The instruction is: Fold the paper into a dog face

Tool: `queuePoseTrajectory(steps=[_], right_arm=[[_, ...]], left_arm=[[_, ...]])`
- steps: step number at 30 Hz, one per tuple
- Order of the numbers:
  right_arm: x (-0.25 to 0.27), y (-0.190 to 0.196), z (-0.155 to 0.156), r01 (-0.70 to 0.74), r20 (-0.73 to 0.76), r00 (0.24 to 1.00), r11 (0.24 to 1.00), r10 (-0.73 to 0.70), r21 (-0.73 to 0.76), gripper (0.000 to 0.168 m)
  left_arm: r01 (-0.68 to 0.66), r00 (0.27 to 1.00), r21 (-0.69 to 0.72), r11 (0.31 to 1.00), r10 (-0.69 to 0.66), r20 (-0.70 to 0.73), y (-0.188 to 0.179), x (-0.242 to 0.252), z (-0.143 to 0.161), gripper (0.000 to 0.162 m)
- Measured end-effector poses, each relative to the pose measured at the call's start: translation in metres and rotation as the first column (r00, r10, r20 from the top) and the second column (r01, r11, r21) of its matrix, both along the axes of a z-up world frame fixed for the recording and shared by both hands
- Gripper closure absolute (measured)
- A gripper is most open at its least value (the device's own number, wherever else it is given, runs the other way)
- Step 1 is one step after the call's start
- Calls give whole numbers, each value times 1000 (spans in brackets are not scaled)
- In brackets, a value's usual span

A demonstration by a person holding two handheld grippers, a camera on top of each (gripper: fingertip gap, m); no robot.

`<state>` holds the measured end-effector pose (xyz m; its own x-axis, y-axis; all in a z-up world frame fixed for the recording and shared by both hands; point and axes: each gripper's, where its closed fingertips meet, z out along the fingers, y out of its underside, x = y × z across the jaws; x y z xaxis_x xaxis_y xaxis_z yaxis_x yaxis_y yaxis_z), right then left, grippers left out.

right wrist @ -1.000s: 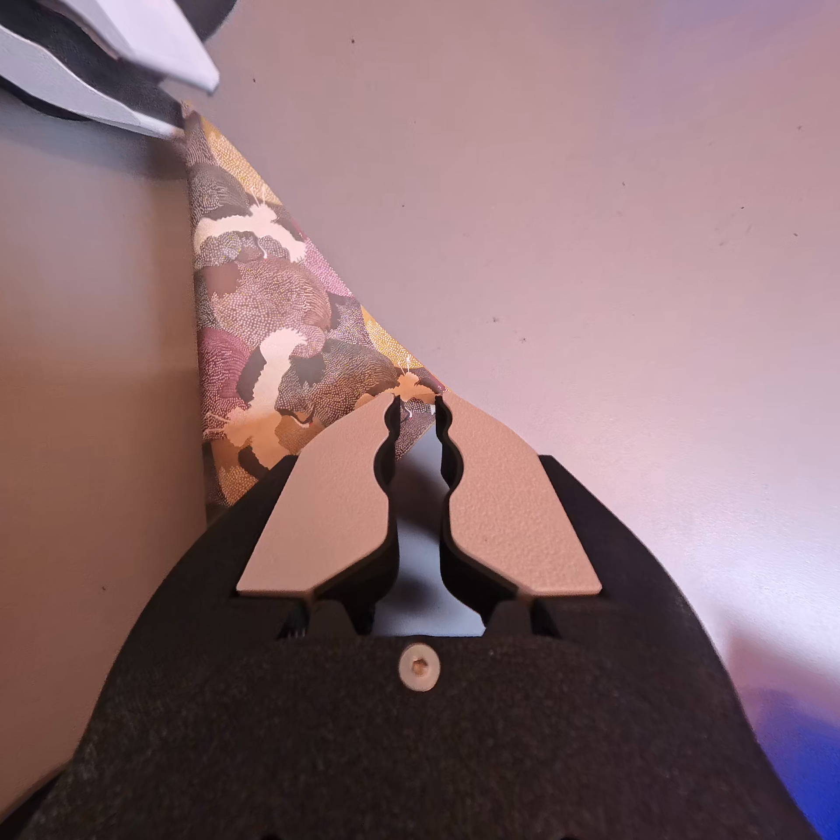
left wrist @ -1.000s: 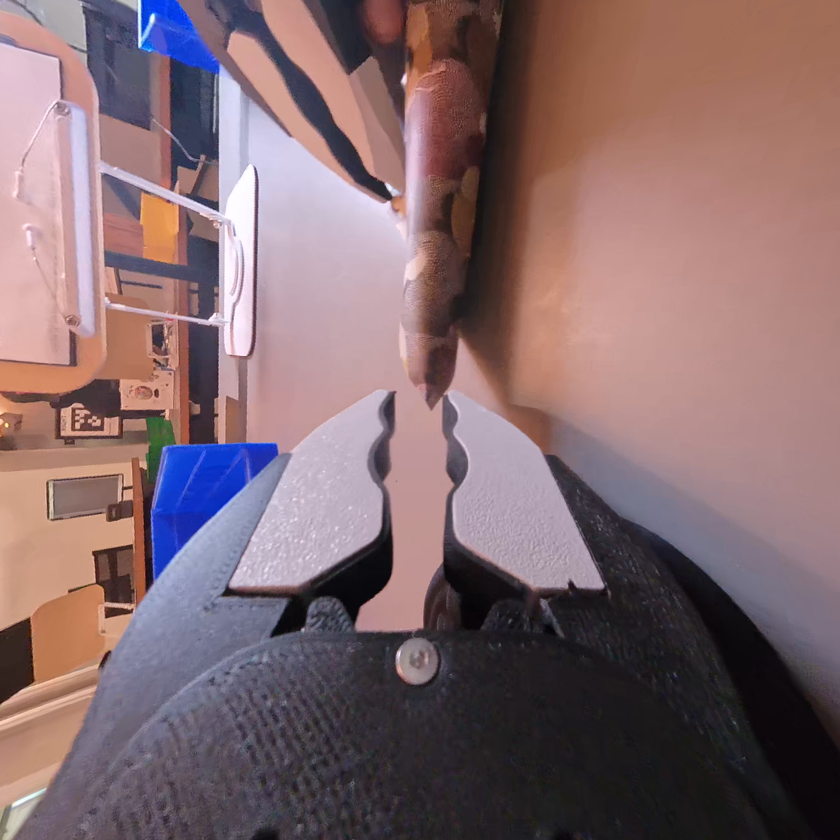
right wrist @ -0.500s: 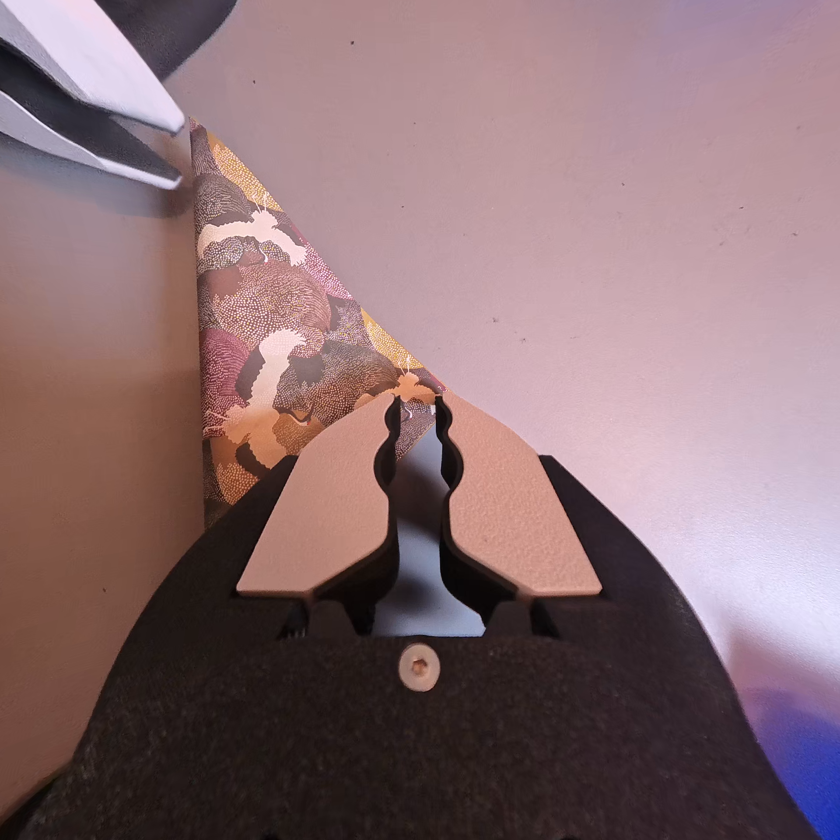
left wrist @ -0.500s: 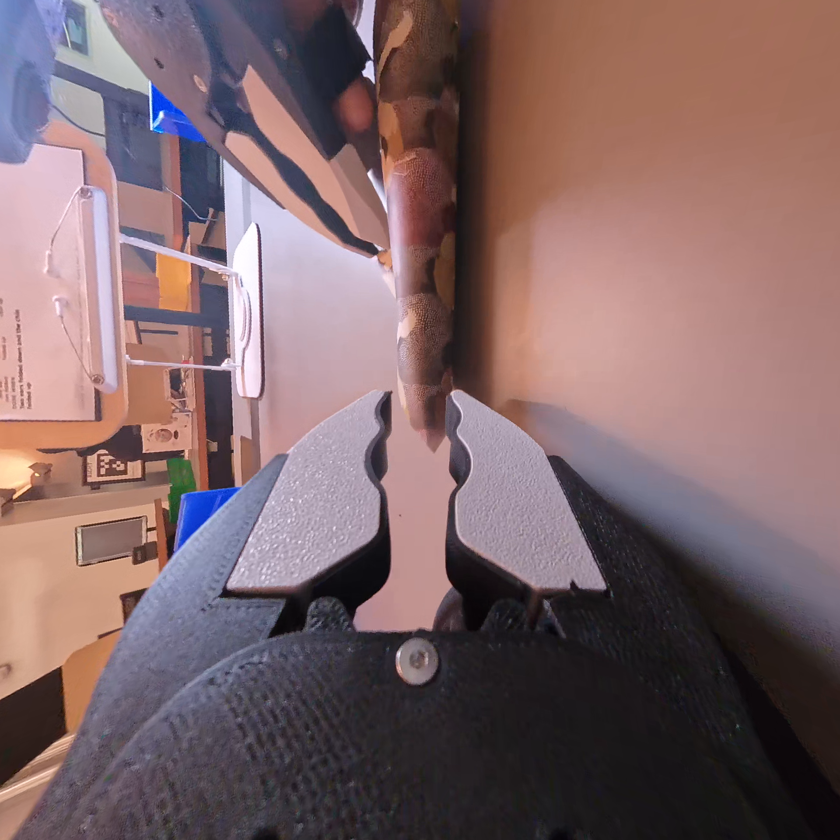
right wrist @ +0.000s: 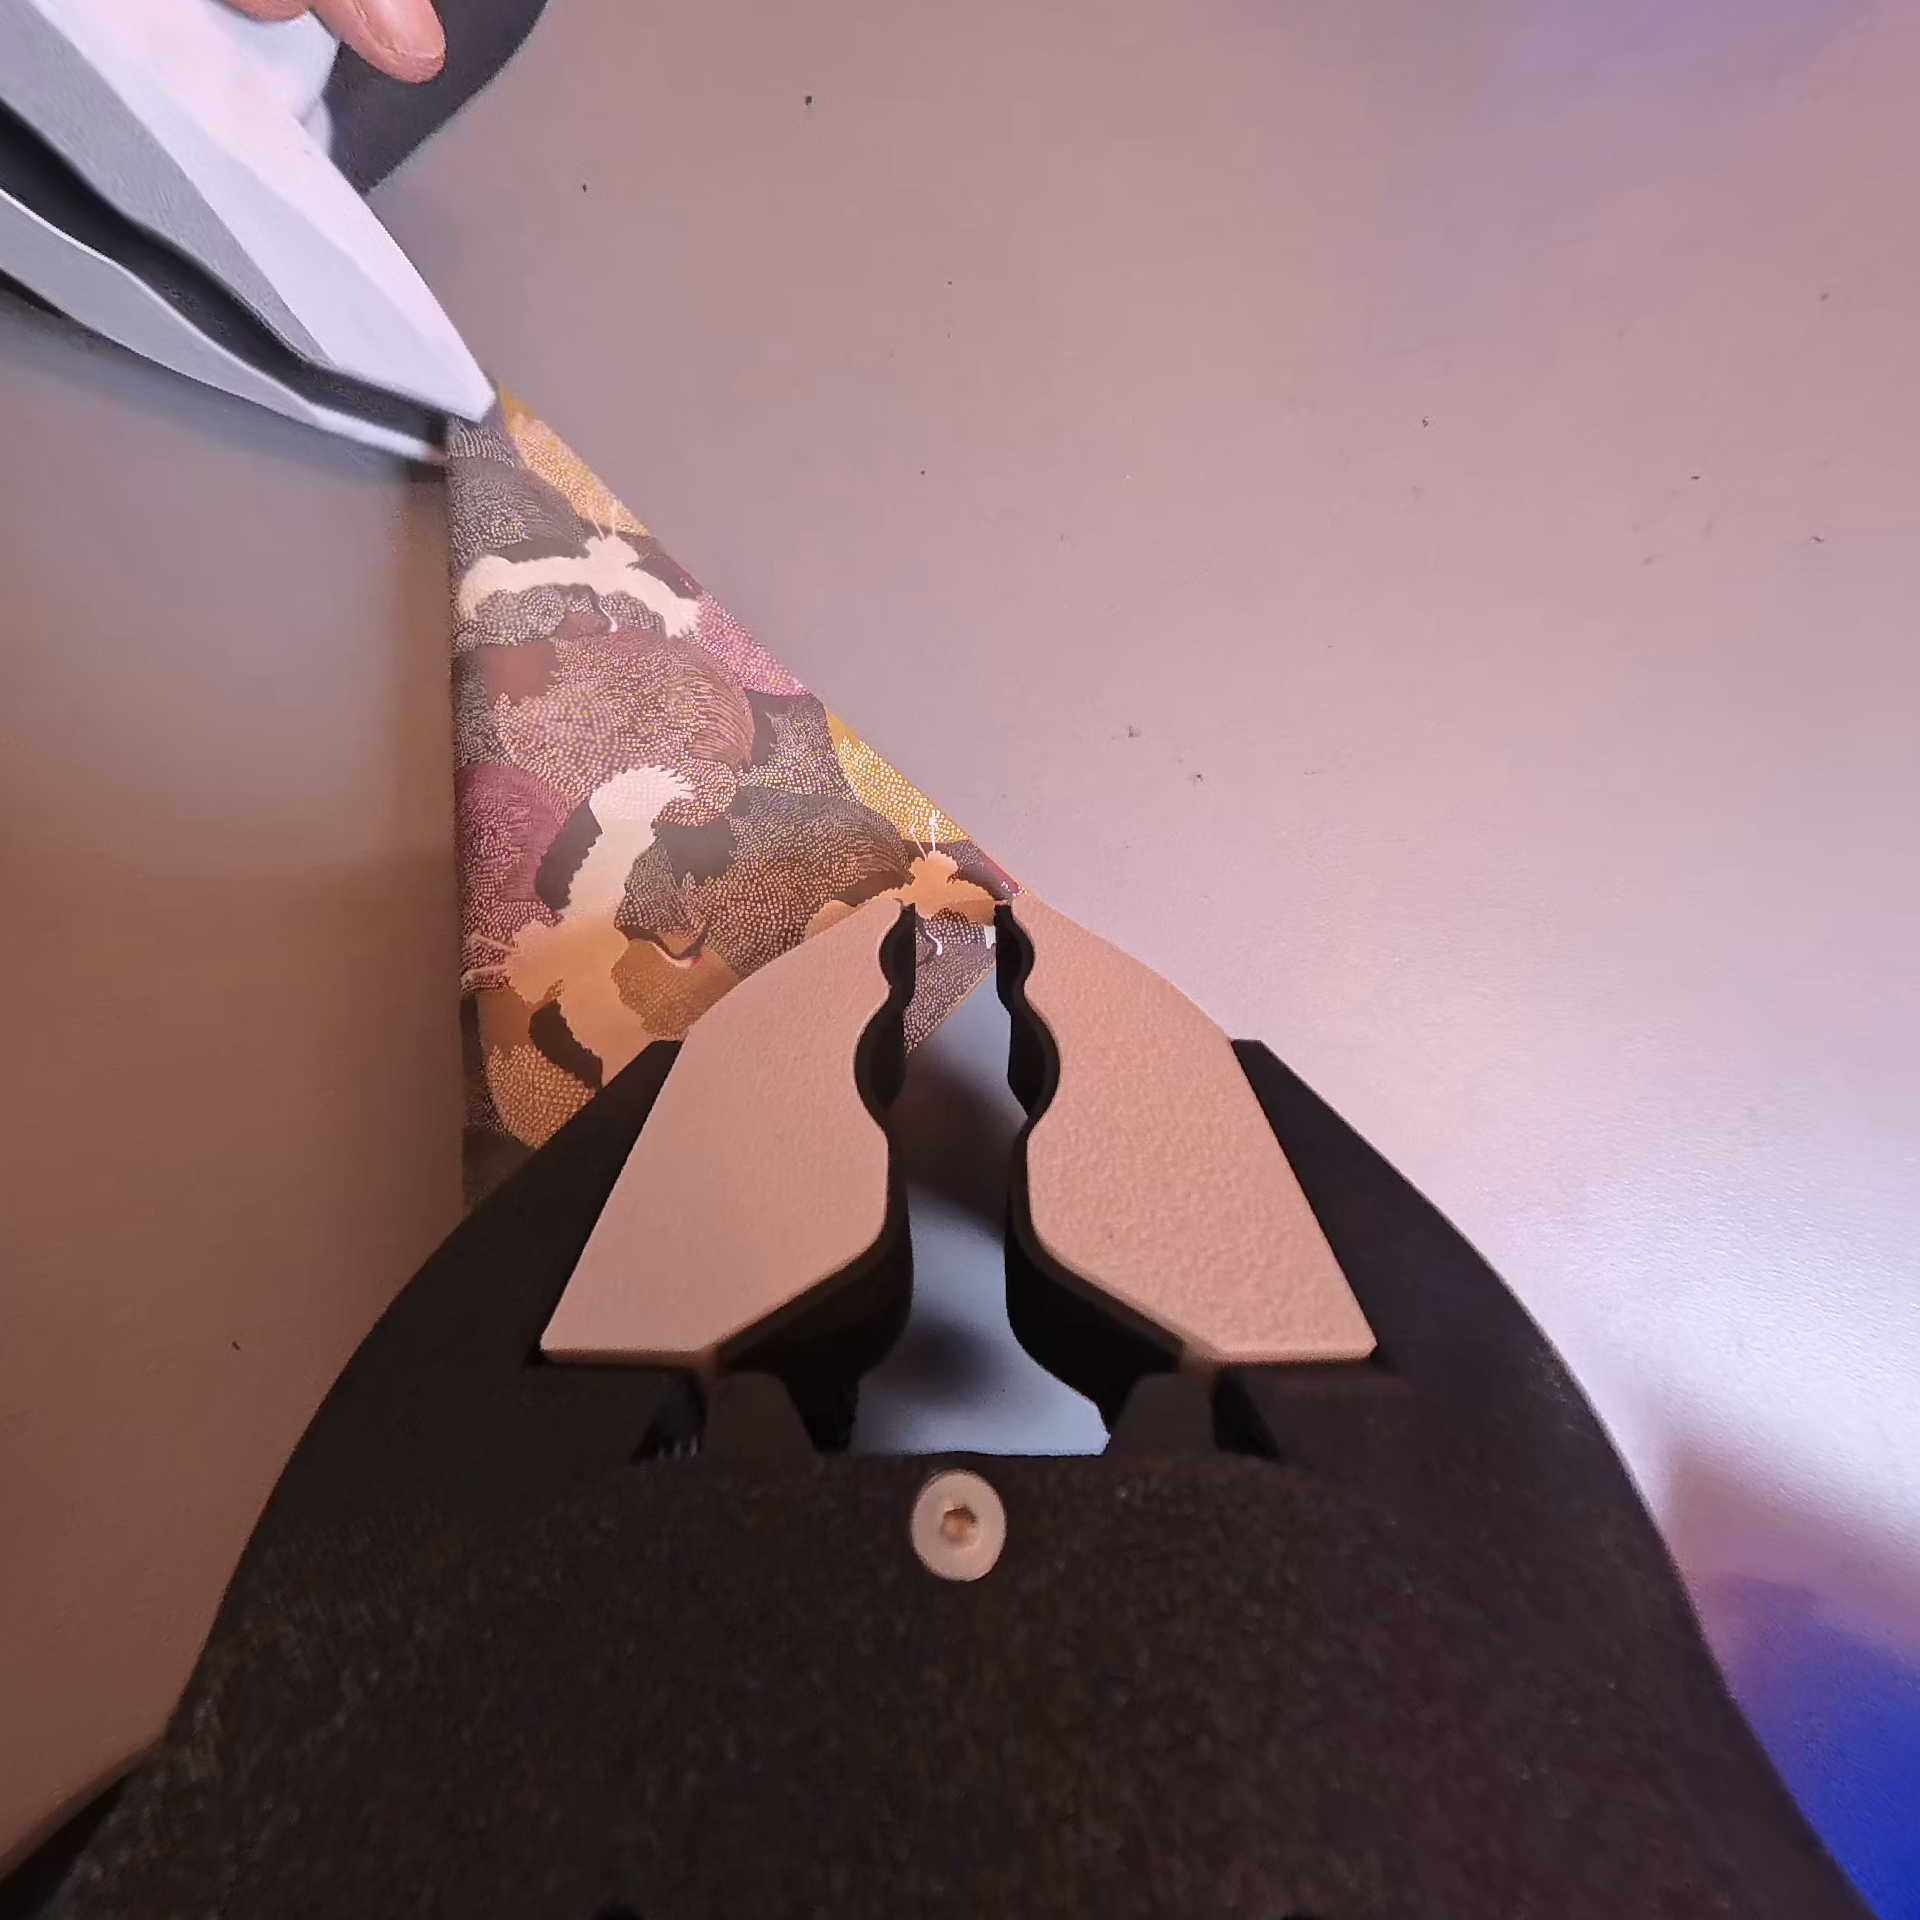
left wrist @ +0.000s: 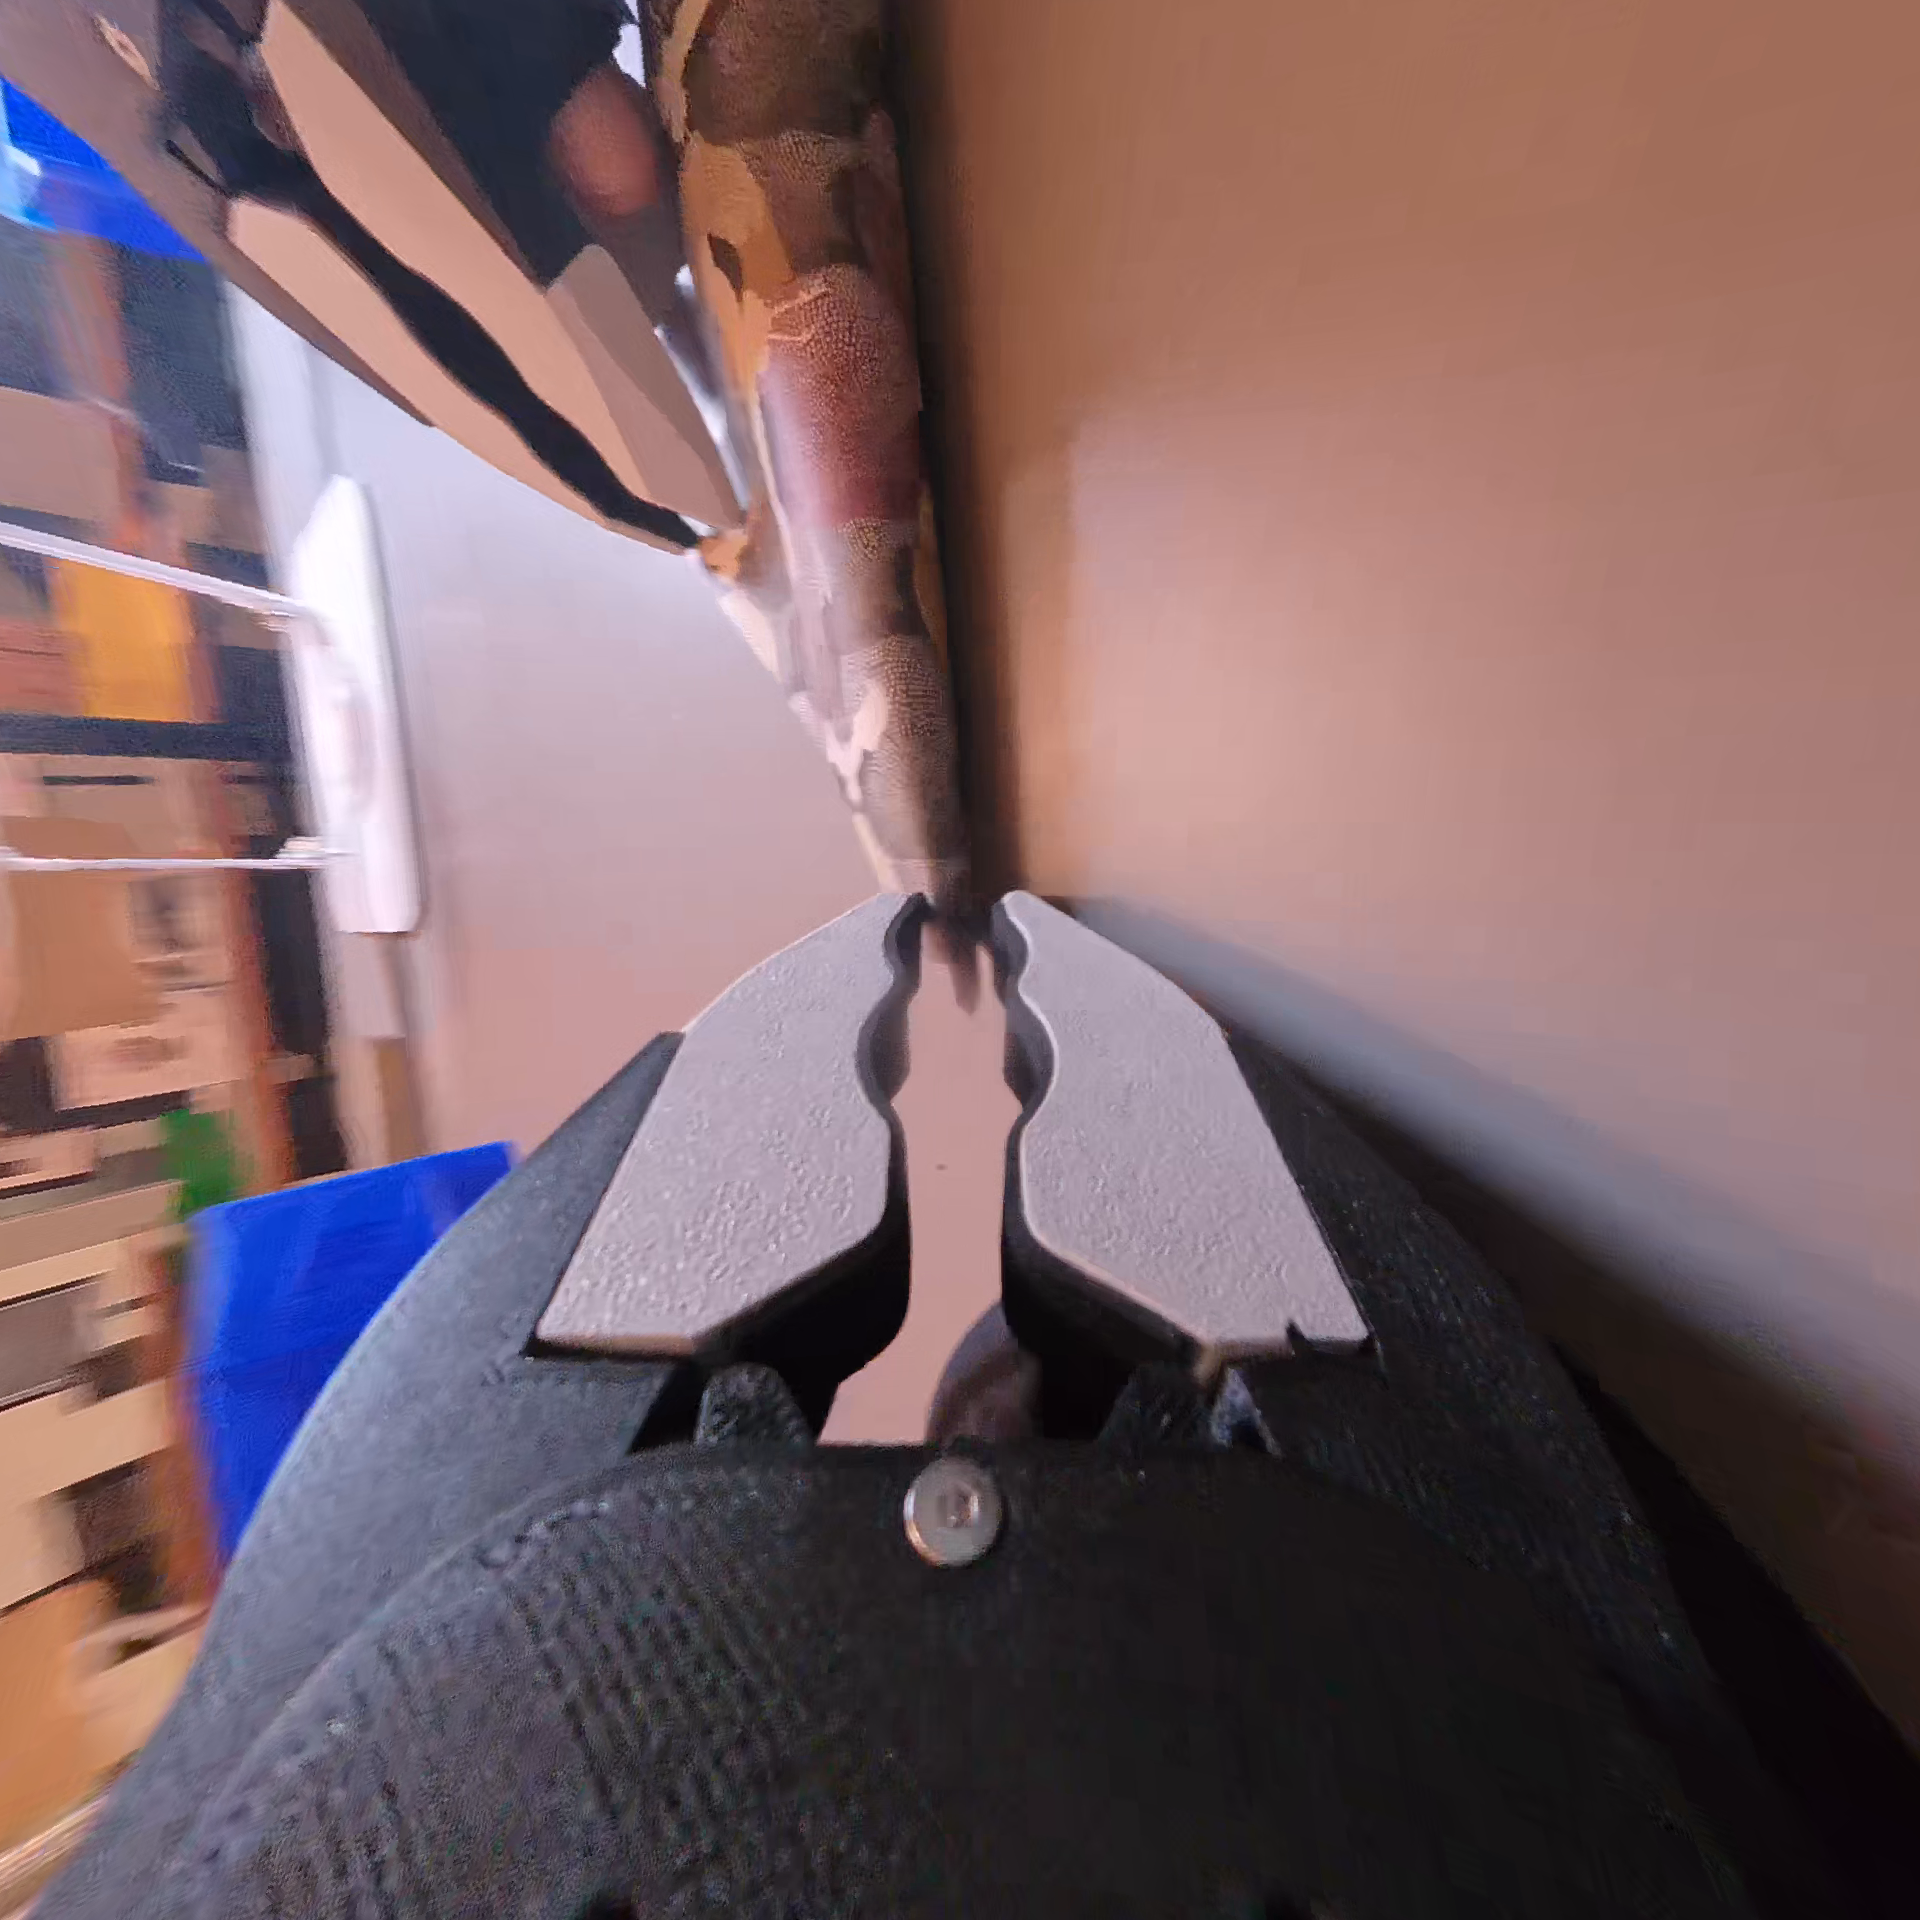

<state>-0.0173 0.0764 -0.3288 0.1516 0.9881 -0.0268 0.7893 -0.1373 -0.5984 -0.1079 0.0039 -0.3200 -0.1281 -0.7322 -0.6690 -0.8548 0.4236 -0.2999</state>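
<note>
Paper [right wrist: 665, 790], patterned, folded into triangle, flat on grey table [right wrist: 1351, 416]. My right gripper [right wrist: 954, 920] over near corner of triangle; narrow gap between fingertips, corner visible in gap; can't tell if it grips or only presses. My left gripper [left wrist: 958, 914] at far pointed tip, sideways view; tip sits inside slim gap between fingers [left wrist: 1132, 1132], grip not confirmed. Left view blurred. Blue bin [left wrist: 312, 1288] in background.

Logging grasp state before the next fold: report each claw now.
Left claw: narrow gap, patterned paper tip between the tips; grip cannot be told.
Right claw: narrow gap over the paper's corner; grip cannot be told.
</note>
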Motion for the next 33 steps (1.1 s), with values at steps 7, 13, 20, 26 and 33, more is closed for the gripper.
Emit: queuePoseTrajectory(steps=[7,13,20,26,33], right_arm=[[0,0,0,1,3,1000,1000,-1,3,154],[0,0,0,5,1,1000,1000,-5,2,154],[0,0,0,-1,2,1000,1000,1,3,154],[0,0,0,-4,2,1000,1000,4,1,154],[0,2,0,1,-2,1000,1000,-1,-5,157]], left_arm=[[113,885,-519,847,152,440,-3,43,63,159],[43,933,-529,847,155,324,42,92,30,162],[-56,977,-442,895,141,161,66,93,-6,162],[-49,978,-443,895,133,161,65,93,-7,162],[-45,977,-463,885,136,164,59,88,-7,162]])
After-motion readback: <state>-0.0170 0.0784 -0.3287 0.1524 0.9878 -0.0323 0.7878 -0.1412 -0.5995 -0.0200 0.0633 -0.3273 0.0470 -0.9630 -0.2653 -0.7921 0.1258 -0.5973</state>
